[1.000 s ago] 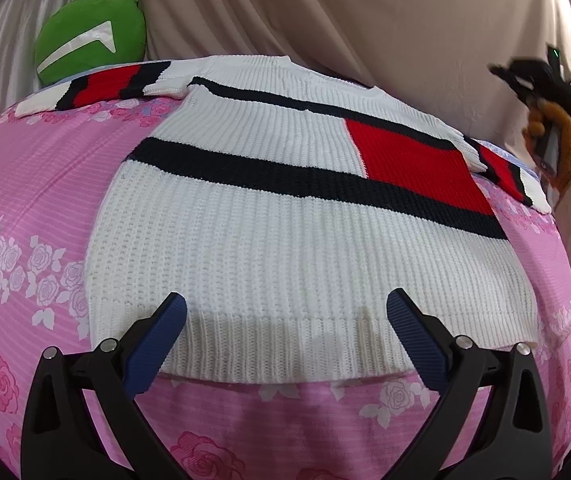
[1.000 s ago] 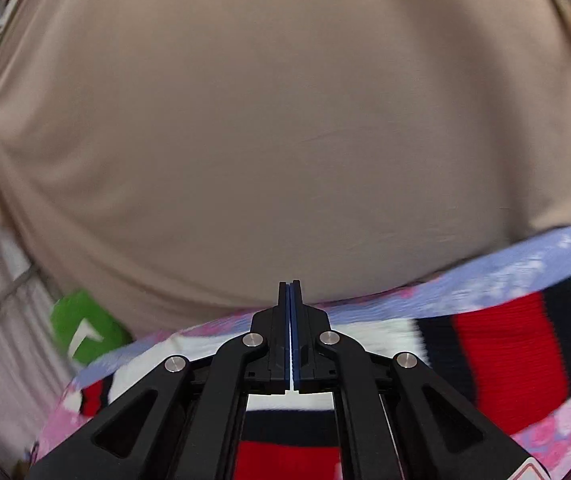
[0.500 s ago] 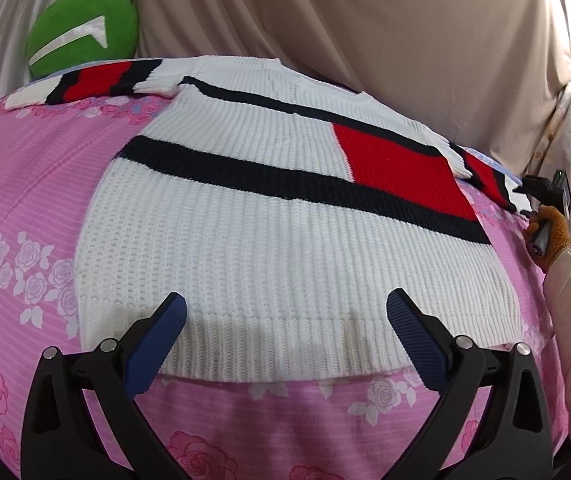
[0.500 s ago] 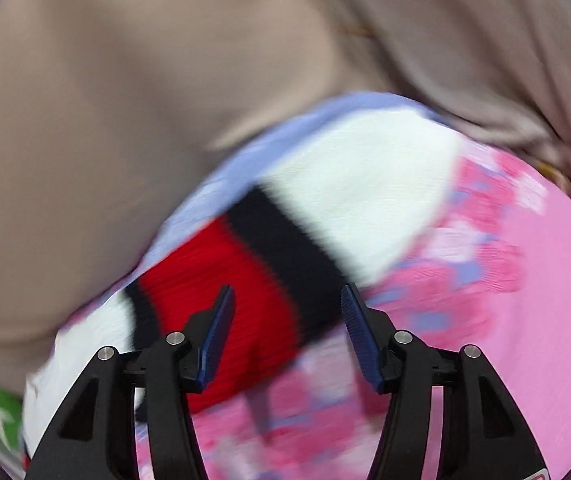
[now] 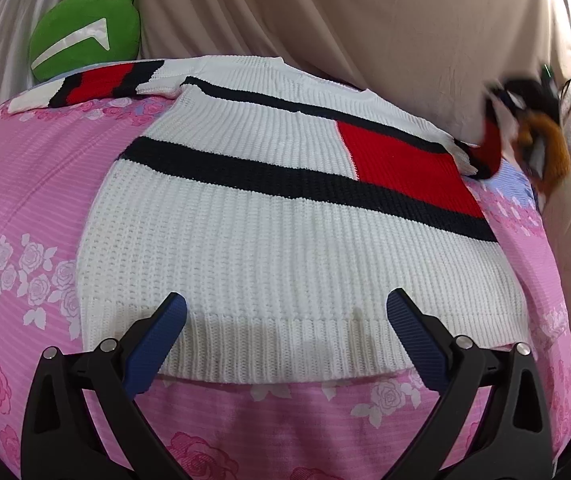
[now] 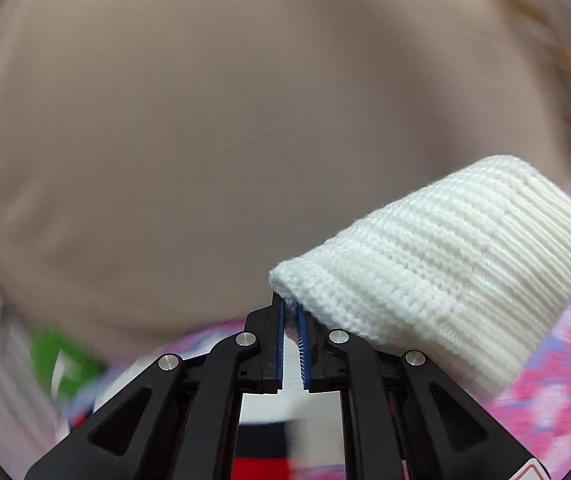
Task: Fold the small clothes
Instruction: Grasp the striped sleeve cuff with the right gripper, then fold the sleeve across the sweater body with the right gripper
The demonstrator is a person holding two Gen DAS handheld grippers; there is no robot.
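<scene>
While left jaws gape above the sweater (image 5: 285,248) hem, right jaws have just closed, pinching its cuff (image 6: 437,272).

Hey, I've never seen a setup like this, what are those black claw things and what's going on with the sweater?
No robot here: a person holds a two-finger clamp in each hand, each with a fisheye camera looking along its fingers.

The left-hand camera shows the left gripper open over the hem of a white knitted sweater with black and red stripes, spread flat on a pink flowered bedspread. A green cushion sits behind.

The right-hand camera shows the right gripper, whose jaws have just been closing, pinching the white sleeve cuff and lifting it. In the left view it appears blurred at the far right.
</scene>
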